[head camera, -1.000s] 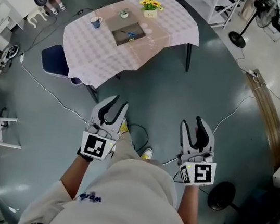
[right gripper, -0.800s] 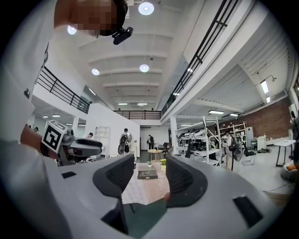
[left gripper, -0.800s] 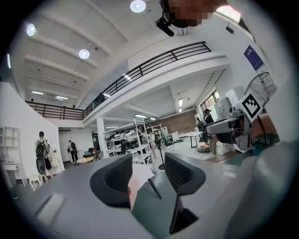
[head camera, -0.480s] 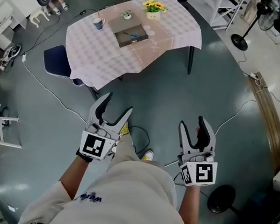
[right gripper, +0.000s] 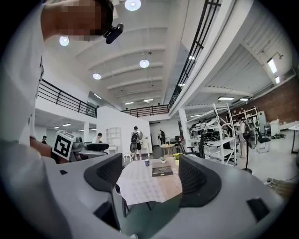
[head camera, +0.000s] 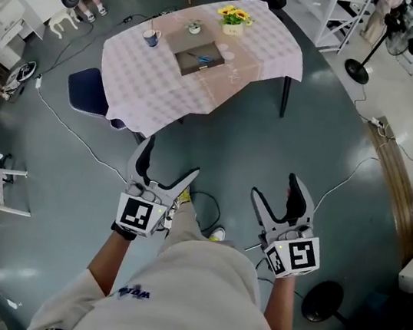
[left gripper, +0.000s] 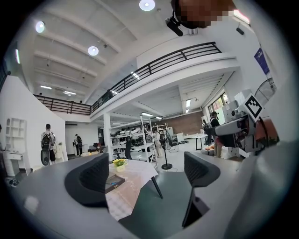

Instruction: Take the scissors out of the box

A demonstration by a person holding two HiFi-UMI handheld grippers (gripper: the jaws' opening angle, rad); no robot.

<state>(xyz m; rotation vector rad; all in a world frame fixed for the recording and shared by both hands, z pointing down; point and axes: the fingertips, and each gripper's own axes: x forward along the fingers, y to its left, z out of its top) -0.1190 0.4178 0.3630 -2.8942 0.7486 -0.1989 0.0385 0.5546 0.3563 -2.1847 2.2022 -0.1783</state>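
Observation:
A shallow dark box (head camera: 200, 57) lies on a table under a pink checked cloth (head camera: 164, 88), far ahead of me. Something with a blue handle, the scissors (head camera: 205, 60), shows inside it. My left gripper (head camera: 168, 162) and right gripper (head camera: 276, 188) are held level over the dark floor, well short of the table. The jaws of both are opening, with nothing between them. In the left gripper view the box (left gripper: 113, 183) shows beside the left pad (left gripper: 96, 177). The right gripper view frames the box (right gripper: 162, 171) between the jaws.
A blue cup (head camera: 151, 36), a small pot (head camera: 194, 26) and yellow flowers (head camera: 234, 15) stand round the box. A dark blue chair (head camera: 86, 91) sits at the table's left. Cables (head camera: 78, 140) cross the floor. A fan stand (head camera: 359, 68) and shelves are at the back right.
Both grippers' jaws have spread much wider, the left most. Both hands have moved a little forward toward the table.

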